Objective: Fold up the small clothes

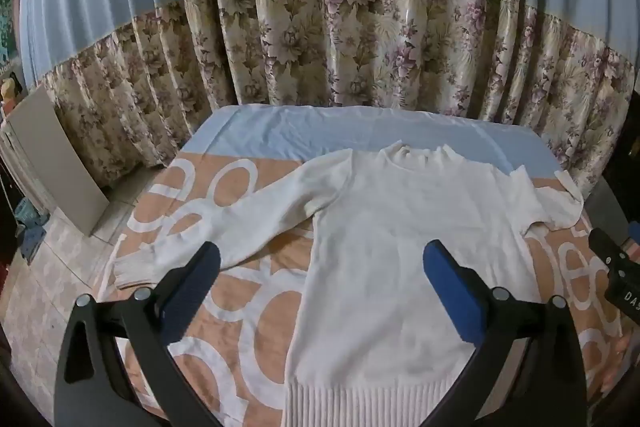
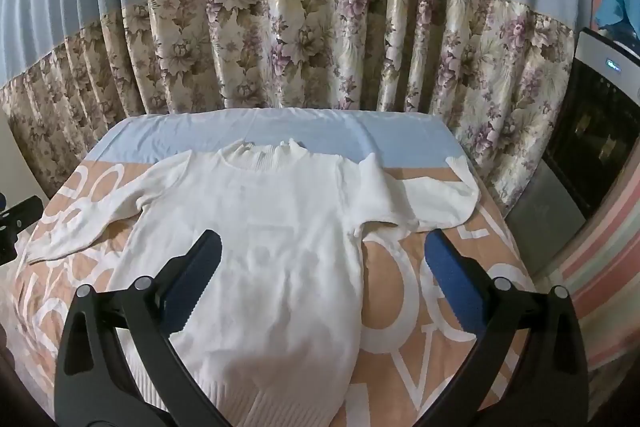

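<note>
A white knit sweater (image 1: 384, 251) lies flat, face up, on a table covered with an orange-and-white patterned cloth (image 1: 248, 311). Its collar points to the far side and its ribbed hem to the near side. Its left sleeve (image 1: 208, 223) stretches out to the left. Its right sleeve (image 2: 432, 203) is bunched and folded near the table's right edge. My left gripper (image 1: 320, 259) is open and empty above the sweater's lower left side. My right gripper (image 2: 322, 253) is open and empty above the sweater's (image 2: 272, 247) lower right side.
A light blue sheet (image 1: 320, 131) covers the far part of the table. Blue and floral curtains (image 1: 320, 39) hang close behind it. A grey board (image 1: 56, 159) leans at the left over a tiled floor. A dark appliance (image 2: 600, 123) stands at the right.
</note>
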Demonstrator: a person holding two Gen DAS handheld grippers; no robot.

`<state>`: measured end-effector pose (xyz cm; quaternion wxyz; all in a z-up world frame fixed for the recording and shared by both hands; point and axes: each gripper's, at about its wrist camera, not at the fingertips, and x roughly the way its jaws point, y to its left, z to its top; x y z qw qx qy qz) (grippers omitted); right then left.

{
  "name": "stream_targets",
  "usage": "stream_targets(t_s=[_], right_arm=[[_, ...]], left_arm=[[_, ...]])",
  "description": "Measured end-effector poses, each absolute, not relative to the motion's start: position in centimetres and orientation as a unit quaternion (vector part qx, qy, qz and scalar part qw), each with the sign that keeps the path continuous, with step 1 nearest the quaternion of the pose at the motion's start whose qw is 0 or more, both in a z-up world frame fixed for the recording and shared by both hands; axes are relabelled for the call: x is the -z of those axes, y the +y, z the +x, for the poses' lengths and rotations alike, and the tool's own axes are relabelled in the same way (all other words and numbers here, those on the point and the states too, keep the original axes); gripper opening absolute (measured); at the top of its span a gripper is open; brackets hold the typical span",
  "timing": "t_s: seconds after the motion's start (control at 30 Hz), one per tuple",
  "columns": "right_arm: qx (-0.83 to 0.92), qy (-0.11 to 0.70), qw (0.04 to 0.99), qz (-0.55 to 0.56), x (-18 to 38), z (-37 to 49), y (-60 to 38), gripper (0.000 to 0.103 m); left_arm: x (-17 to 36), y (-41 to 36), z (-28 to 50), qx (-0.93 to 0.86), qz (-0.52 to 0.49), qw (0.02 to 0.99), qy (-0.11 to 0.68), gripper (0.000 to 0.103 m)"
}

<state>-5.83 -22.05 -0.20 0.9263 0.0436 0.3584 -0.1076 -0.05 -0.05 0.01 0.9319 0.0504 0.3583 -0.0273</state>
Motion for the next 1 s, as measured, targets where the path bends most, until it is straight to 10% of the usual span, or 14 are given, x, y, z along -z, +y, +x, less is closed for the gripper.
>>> stream_targets(t_s=[1.0], right_arm=[[0.115,0.353,0.928,0.038,-0.3,-6.3,-22.0,0.1]], left_arm=[[-0.5,1.3,-0.1,0.03,0.045,0.934,0.353,0.102]])
